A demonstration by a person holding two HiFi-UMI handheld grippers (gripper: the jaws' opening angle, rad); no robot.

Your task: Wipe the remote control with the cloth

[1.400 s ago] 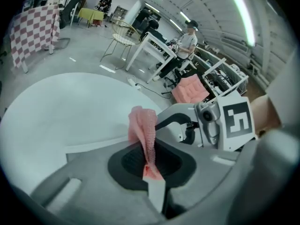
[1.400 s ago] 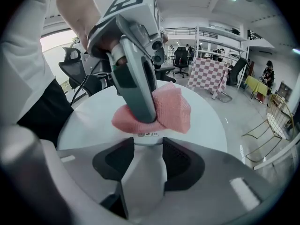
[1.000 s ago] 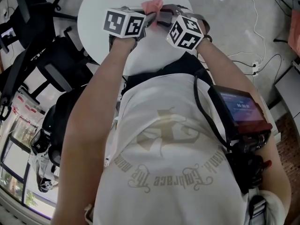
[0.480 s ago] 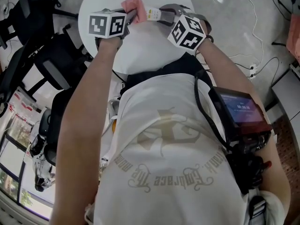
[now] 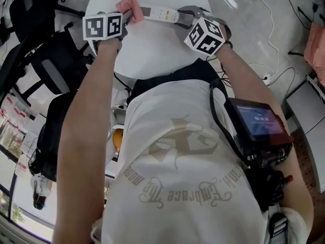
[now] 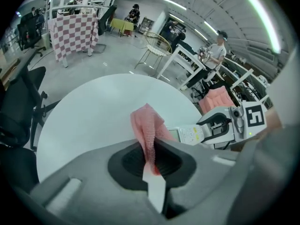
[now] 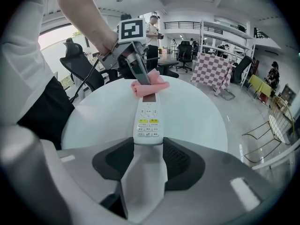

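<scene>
The right gripper (image 7: pixel 148 146) is clamped on the button end of the remote control (image 7: pixel 147 118), which is held above the table (image 7: pixel 201 111). The remote's long axis is pointed straight away from those jaws. At its far, display end the pink cloth (image 6: pixel 147 125) is pressed, pinched tight in the left gripper (image 6: pixel 151 157).

Round white table (image 5: pixel 152 50), grey floor (image 5: pixel 251 32)

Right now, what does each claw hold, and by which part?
Left claw: pink cloth, by one bunched end. Right claw: remote control, by its button end.
</scene>
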